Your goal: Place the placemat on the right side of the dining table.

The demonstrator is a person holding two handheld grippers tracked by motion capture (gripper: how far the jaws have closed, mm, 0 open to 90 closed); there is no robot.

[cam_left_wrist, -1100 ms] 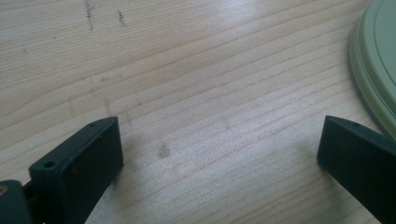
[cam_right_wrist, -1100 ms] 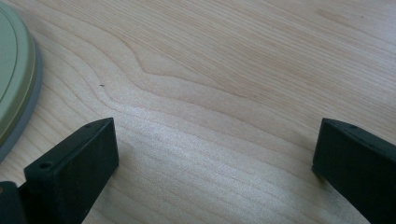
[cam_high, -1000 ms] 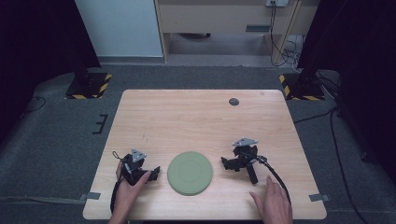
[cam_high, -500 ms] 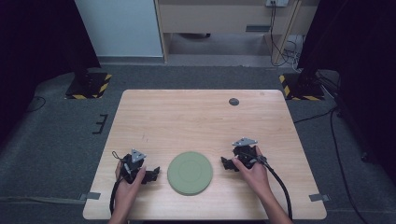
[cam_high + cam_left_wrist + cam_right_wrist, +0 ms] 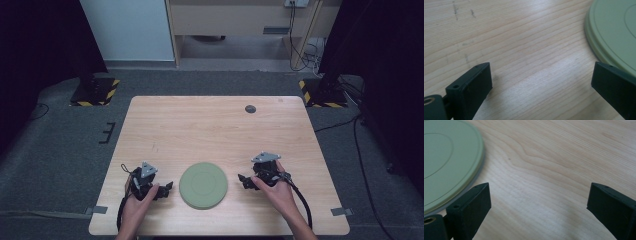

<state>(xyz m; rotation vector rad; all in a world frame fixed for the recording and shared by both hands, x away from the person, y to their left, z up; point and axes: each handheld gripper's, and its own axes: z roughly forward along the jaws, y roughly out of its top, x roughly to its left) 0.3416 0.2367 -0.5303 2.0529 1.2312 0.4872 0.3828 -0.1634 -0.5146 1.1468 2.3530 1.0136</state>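
Both hands are gripping tools flanking the flat round pale-green plastic disc on the light wooden tabletop. Left gripper and right gripper are holding fingers spread, empty. Approach the rim level, likely from both sides.

Two forearms reach in from the bottom edge, each hand wrapped around a black two-jaw gripper held low. The left hand holds the left gripper, jaws spread wide and pointing right. The right hand holds the right gripper, jaws also spread wide, pointing left toward the other.
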